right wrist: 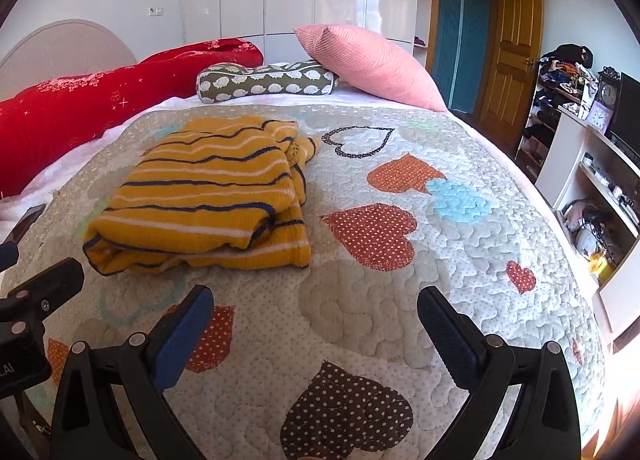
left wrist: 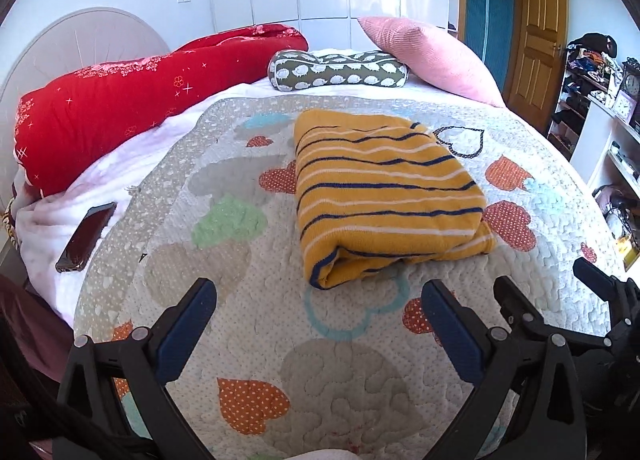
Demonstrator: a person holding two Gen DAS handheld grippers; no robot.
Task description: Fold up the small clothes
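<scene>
A yellow knit garment with navy and white stripes (left wrist: 384,195) lies folded into a thick rectangle on the heart-patterned quilt (left wrist: 248,332). It also shows in the right wrist view (right wrist: 208,199), left of centre. My left gripper (left wrist: 320,296) is open and empty, just short of the garment's near edge. My right gripper (right wrist: 316,304) is open and empty, to the right of the garment's near corner. Part of the right gripper shows at the right edge of the left wrist view (left wrist: 600,300).
A black phone (left wrist: 86,238) lies on the white sheet at the left. A red duvet (left wrist: 132,99), a grey hedgehog-print bolster (left wrist: 340,69) and a pink pillow (left wrist: 436,55) line the far side. Shelves (right wrist: 592,179) stand beside the bed on the right.
</scene>
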